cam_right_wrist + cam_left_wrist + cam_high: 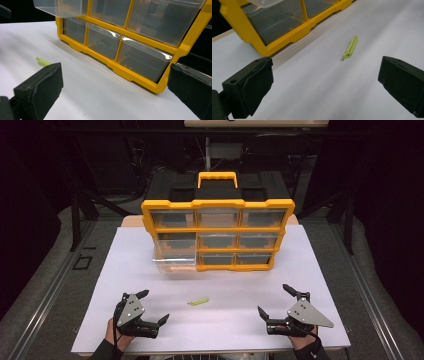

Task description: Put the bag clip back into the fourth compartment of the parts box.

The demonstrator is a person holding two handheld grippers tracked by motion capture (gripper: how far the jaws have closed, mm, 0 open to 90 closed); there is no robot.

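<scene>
A yellow organizer (218, 221) with clear drawers stands at the back of the white table (215, 285). Its lower-left drawer (174, 260) is pulled out toward me. A small lime-green clip (198, 302) lies flat on the table in front of the cabinet, also in the left gripper view as the clip (350, 47); in the right gripper view the clip (43, 62) is partly behind a jaw. My left gripper (154, 307) rests at the front left, open and empty. My right gripper (273, 301) rests at the front right, open and empty.
The organizer (274, 27) has a yellow carry handle (217, 177) on top. Dark stands and black curtains surround the table. The table's front edge lies just behind both hands.
</scene>
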